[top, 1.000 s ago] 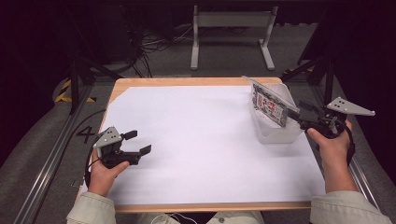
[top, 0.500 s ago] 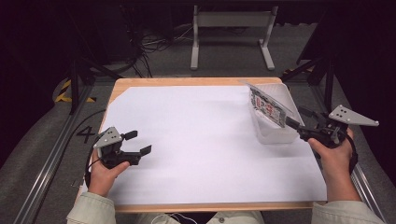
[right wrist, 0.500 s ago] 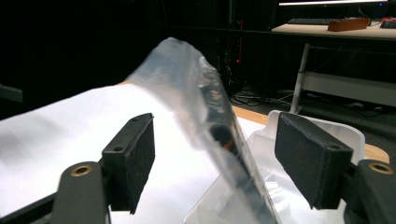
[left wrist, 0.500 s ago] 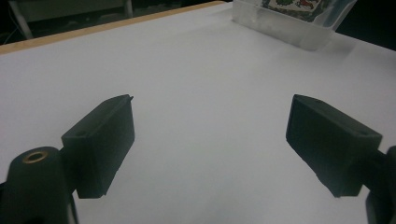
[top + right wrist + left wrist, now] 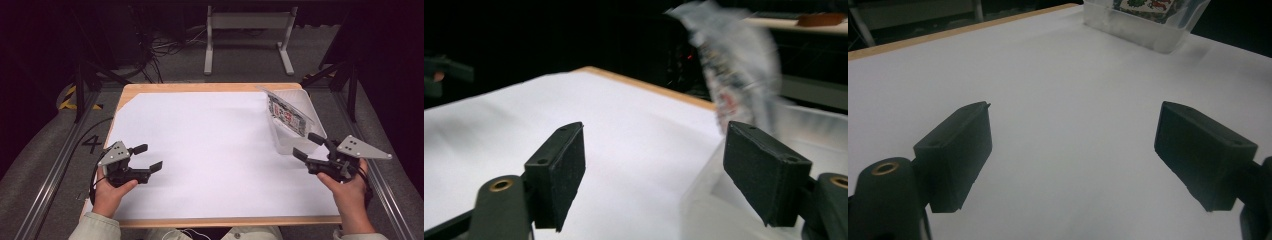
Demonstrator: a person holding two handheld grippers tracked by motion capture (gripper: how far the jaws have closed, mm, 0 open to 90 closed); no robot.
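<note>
A clear plastic tub (image 5: 300,142) stands at the table's right side with a printed packet (image 5: 289,114) leaning in it, sticking up over the rim. In the right gripper view the packet (image 5: 734,75) is blurred above the tub (image 5: 744,200). My right gripper (image 5: 308,145) is open just in front of the tub's near corner, nothing between its jaws. My left gripper (image 5: 148,157) is open and empty over the white sheet near the front left. The left gripper view shows the tub (image 5: 1143,30) far off.
A white sheet (image 5: 210,145) covers most of the wooden table (image 5: 200,87). Metal rails run along both sides of the table. A grey stand (image 5: 247,30) and cables lie on the floor beyond the far edge.
My right gripper let go of the packet and drew back toward the front edge, its jaws now apart. The packet stays leaning in the tub. The left gripper has not moved.
</note>
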